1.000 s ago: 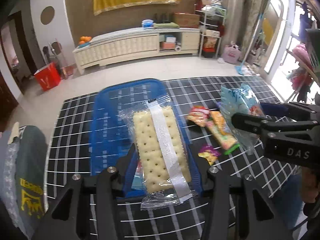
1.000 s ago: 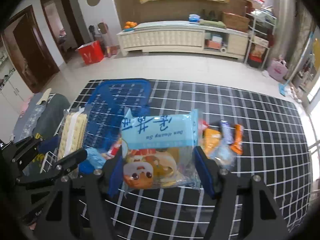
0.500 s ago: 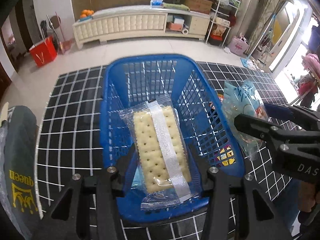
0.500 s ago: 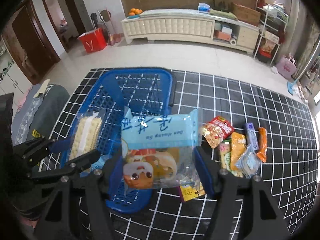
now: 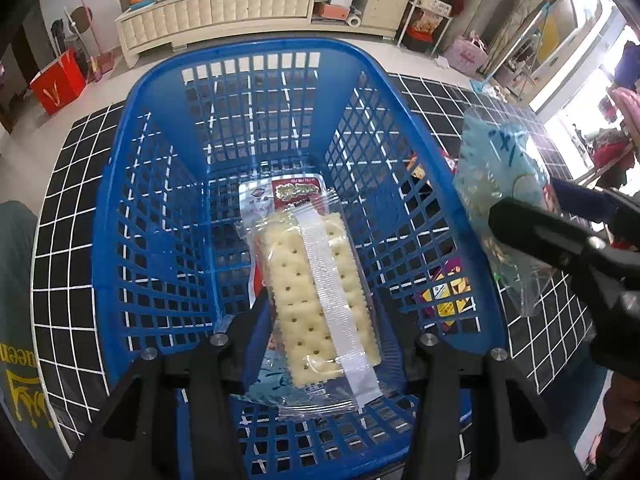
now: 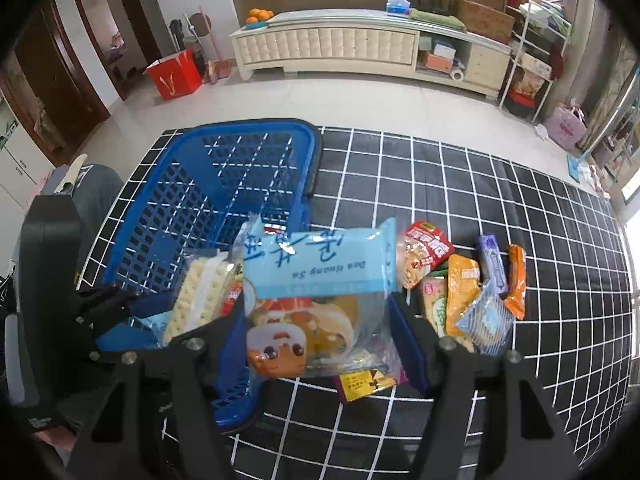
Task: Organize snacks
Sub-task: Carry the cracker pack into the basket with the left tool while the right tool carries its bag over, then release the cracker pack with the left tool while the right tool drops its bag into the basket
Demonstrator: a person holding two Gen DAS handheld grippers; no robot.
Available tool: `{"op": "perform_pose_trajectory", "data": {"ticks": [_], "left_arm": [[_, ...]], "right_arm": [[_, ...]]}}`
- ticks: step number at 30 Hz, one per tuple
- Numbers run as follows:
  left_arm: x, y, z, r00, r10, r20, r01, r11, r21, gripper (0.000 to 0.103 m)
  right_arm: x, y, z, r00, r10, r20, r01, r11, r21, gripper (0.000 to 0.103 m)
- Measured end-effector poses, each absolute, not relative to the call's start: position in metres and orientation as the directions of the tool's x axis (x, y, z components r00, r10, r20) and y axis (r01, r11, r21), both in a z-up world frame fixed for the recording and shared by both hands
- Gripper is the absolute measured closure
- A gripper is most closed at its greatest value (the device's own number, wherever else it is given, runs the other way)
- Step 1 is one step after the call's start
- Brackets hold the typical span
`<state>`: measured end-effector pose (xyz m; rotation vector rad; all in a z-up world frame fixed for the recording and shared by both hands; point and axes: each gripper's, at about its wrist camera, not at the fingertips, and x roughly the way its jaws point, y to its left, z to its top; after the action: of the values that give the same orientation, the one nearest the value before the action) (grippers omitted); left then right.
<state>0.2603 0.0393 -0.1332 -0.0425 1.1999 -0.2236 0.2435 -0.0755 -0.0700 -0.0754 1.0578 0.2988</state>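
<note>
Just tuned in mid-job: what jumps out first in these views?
The blue basket fills the left view, with the cracker pack between the left tool's fingers, low inside it over a red packet. The right tool grips a light blue bag beside the basket, with loose snacks on the checked cloth to its right.

Cracker pack [image 5: 320,292] hides most of red pouch [image 5: 298,194] under it; basket [image 5: 120,208] near rim cut off at bottom edge.
</note>
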Motion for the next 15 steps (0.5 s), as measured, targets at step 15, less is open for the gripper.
{"op": "perform_pose_trajectory", "data": {"ticks": [15], "left_arm": [[0.241, 0.062, -0.092, 0.438, -0.200, -0.876, 0.130, 0.979, -0.158, 0.033]], "right_arm": [[0.234, -0.060, -0.047, 0.467, 0.257, -0.846, -0.321, 0.941, 0.108, 0.033]]}}
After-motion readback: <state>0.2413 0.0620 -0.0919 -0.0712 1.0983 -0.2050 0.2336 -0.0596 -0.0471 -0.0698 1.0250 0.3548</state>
